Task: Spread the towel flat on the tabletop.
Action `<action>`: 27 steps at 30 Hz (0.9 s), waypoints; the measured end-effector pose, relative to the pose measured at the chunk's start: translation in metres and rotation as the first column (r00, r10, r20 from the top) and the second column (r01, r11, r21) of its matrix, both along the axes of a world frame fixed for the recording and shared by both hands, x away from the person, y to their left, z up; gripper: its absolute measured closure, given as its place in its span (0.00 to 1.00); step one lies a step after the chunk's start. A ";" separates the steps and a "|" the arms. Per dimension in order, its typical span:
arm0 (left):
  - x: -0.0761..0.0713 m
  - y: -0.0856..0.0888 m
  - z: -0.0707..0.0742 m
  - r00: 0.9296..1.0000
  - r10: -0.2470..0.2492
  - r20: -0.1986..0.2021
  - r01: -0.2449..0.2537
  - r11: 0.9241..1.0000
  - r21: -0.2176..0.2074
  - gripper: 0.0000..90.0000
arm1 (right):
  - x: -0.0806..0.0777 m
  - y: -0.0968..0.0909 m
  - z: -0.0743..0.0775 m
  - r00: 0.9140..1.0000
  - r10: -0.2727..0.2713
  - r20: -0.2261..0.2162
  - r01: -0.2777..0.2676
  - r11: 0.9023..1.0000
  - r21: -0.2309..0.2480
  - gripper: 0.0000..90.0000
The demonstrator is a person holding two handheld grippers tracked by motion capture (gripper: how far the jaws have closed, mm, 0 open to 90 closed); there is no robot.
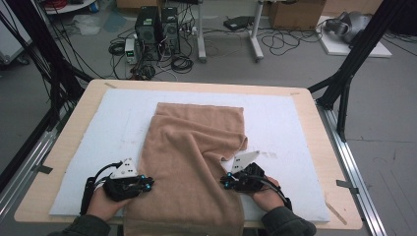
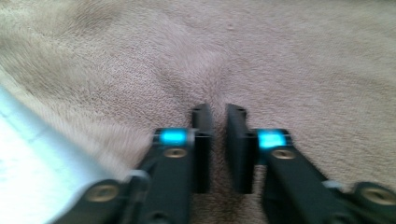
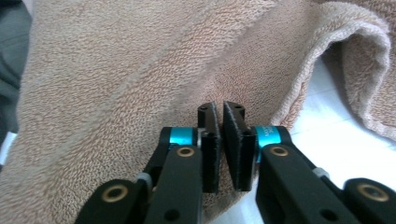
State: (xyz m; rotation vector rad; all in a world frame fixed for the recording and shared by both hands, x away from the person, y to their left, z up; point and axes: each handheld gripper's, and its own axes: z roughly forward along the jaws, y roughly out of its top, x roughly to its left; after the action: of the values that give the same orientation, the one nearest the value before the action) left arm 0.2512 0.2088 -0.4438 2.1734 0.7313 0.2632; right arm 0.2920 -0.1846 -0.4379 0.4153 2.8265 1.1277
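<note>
Tan towel (image 1: pixel 196 157) spread on the white pad (image 1: pixel 285 123) at the frame's centre, long axis running from the upper middle down past the table's near edge (image 1: pixel 64 147) at the bottom; right side folded over into a loose flap. Left gripper (image 1: pixel 147 184) at lower left, pointing right onto the towel's left edge, jaws clenched, cloth pinched between. Right gripper (image 1: pixel 223 183) at lower right, pointing left at the towel's right edge, jaws nearly together, gripping the hem.
</note>
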 end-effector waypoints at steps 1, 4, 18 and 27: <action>-0.002 -0.001 0.000 1.000 0.000 0.006 0.000 1.000 0.003 0.95 | -0.001 -0.001 0.000 1.000 0.001 -0.010 -0.001 1.000 0.003 0.96; -0.011 0.000 0.002 1.000 -0.012 0.014 0.012 1.000 0.000 0.95 | -0.007 -0.006 0.002 1.000 0.012 -0.026 -0.011 1.000 0.025 0.97; -0.043 0.004 0.029 0.993 -0.066 0.096 0.069 0.997 -0.025 0.69 | -0.050 -0.022 0.038 0.998 0.028 0.060 -0.034 0.994 0.101 0.77; -0.015 0.000 -0.002 0.999 -0.046 0.022 0.046 0.999 -0.014 0.83 | -0.017 -0.005 -0.002 0.999 0.011 -0.033 -0.011 1.000 0.006 0.76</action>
State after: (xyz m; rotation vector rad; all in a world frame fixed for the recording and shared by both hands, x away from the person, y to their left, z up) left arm 0.2360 0.2090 -0.4457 2.1677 0.6681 0.2568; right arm 0.2750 -0.1891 -0.4397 0.4230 2.8582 1.1424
